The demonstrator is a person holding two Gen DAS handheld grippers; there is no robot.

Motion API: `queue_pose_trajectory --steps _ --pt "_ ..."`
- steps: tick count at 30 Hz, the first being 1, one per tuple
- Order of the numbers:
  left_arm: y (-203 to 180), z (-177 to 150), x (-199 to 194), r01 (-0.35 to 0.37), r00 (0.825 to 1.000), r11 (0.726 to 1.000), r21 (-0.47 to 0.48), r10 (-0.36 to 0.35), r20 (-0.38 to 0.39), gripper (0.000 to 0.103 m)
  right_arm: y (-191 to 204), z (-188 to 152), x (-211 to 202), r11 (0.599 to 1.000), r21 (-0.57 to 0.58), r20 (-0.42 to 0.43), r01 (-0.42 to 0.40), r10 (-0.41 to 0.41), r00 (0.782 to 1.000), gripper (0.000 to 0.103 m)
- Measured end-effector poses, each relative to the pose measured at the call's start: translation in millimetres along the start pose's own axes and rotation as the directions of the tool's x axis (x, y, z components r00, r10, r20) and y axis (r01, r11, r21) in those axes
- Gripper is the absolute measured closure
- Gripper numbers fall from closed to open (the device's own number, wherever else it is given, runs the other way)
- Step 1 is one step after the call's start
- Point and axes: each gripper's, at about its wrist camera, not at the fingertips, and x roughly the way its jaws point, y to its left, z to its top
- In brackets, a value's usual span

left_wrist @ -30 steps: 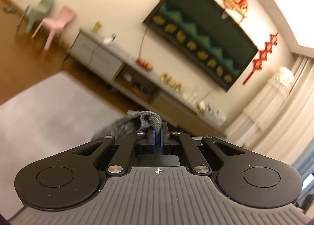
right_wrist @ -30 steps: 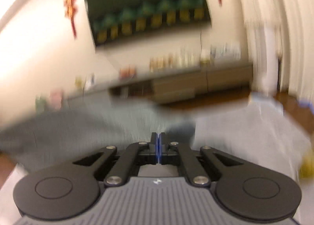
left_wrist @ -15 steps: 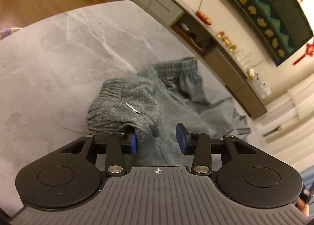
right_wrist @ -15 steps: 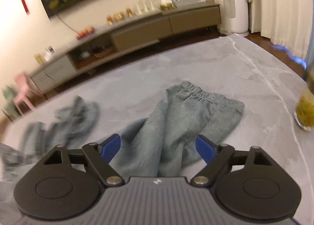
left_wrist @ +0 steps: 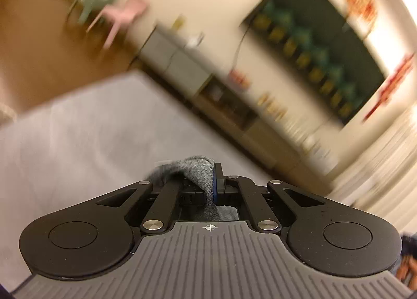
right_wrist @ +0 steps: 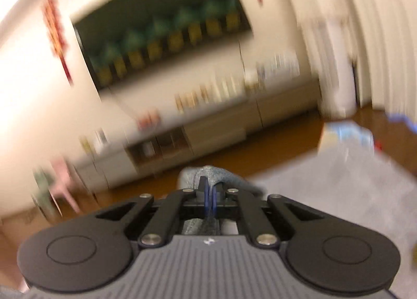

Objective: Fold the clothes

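Now, left gripper: pinched tight on a fold of the gray pants.
Right gripper: pinched tight on the same gray cloth.
Gray pants: up off the gray surface, bunched at both grippers.
Far back: blurry TV on the wall, long cabinet under it, pink chair.
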Motion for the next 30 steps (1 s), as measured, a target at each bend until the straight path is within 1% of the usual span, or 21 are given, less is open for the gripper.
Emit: queue_pose_trajectory --steps 2,4,5,6,7,8,9,11,12,14,15,18,20,22,24,25,26,27,28,29,30 --pt "8 -5 -16 0.0 1.0 1.0 -0.011 -0.001 -0.031 0.103 -12 8 -52 1.0 0.004 0.045 -0.008 0.008 0.999 0.1" --pt "17 -11 -32 0.0 0.998 1.0 -0.022 -0.001 -0.062 0.103 -35 -13 -85 0.999 -0.023 -0.017 0.026 -0.027 0.999 0.1" --pt "21 -13 -40 0.0 0.997 1.0 -0.027 -0.002 -0.077 0.103 -49 -32 -83 0.998 -0.036 -0.094 0.061 -0.064 0.994 0.099" --pt "25 -16 -48 0.0 0.996 0.999 -0.032 -0.003 -0.093 0.103 -64 -52 -82 0.994 -0.052 -0.169 0.094 -0.101 0.98 0.098" --pt "30 -19 -56 -0.001 0.994 0.999 -0.038 -0.003 -0.108 0.103 -79 -71 -81 0.99 -0.069 -0.243 0.125 -0.138 0.96 0.089" --pt "34 -21 -64 -0.001 0.992 0.999 -0.043 -0.004 -0.124 0.1 -94 -91 -79 0.983 -0.091 -0.314 0.156 -0.177 0.933 0.081" --pt "40 -25 -69 -0.02 0.99 0.998 -0.061 0.011 -0.143 0.098 -107 -111 -74 0.969 -0.135 -0.378 0.206 -0.242 0.894 0.074" --pt "47 -31 -77 -0.057 0.989 0.995 -0.081 0.045 -0.144 0.096 -117 -132 -78 0.94 -0.195 -0.371 0.278 -0.334 0.867 0.057" --pt "49 -33 -82 -0.068 0.989 0.994 -0.083 0.056 -0.137 0.092 -119 -134 -85 0.938 -0.193 -0.346 0.289 -0.341 0.874 0.052" --pt "43 -31 -93 -0.076 0.993 0.995 -0.062 0.07 -0.096 0.084 -118 -128 -98 0.951 -0.154 -0.297 0.27 -0.305 0.905 0.035" --pt "36 -27 -97 -0.074 0.995 0.996 -0.041 0.071 -0.071 0.08 -116 -124 -93 0.951 -0.161 -0.281 0.262 -0.299 0.912 0.033" --pt "10 -23 -91 -0.063 0.997 0.998 0.027 0.064 -0.039 0.078 -110 -113 -69 0.945 -0.209 -0.251 0.252 -0.301 0.92 0.032" --pt "-9 -22 -81 -0.058 0.998 0.996 0.07 0.06 -0.029 0.077 -102 -115 -46 0.945 -0.238 -0.263 0.225 -0.285 0.922 0.032" --pt "-22 -23 -71 -0.053 0.998 0.994 0.1 0.057 -0.038 0.077 -93 -126 -23 0.944 -0.285 -0.316 0.167 -0.257 0.913 0.032" --pt "-31 -23 -69 -0.049 0.998 0.991 0.125 0.052 -0.025 0.075 -92 -138 0 0.936 -0.328 -0.367 0.13 -0.253 0.895 0.032" --pt "-35 -22 -70 -0.053 0.998 0.988 0.144 0.055 -0.01 0.071 -93 -145 11 0.929 -0.351 -0.389 0.119 -0.261 0.884 0.032" --pt "-39 -21 -72 -0.062 0.998 0.983 0.172 0.061 0.012 0.063 -94 -150 18 0.919 -0.375 -0.4 0.124 -0.281 0.872 0.033" --pt "-39 -19 -77 -0.077 0.997 0.977 0.197 0.071 0.034 0.058 -99 -156 28 0.906 -0.402 -0.417 0.133 -0.311 0.854 0.035" --pt "-38 -17 -81 -0.095 0.995 0.972 0.216 0.086 0.052 0.057 -106 -158 33 0.901 -0.409 -0.445 0.144 -0.335 0.831 0.047" --pt "-36 -14 -84 -0.109 0.993 0.968 0.228 0.096 0.067 0.055 -112 -161 39 0.896 -0.417 -0.47 0.155 -0.358 0.807 0.068" --pt "-32 -9 -87 -0.117 0.992 0.965 0.236 0.101 0.079 0.049 -119 -159 38 0.895 -0.407 -0.47 0.182 -0.376 0.799 0.069"
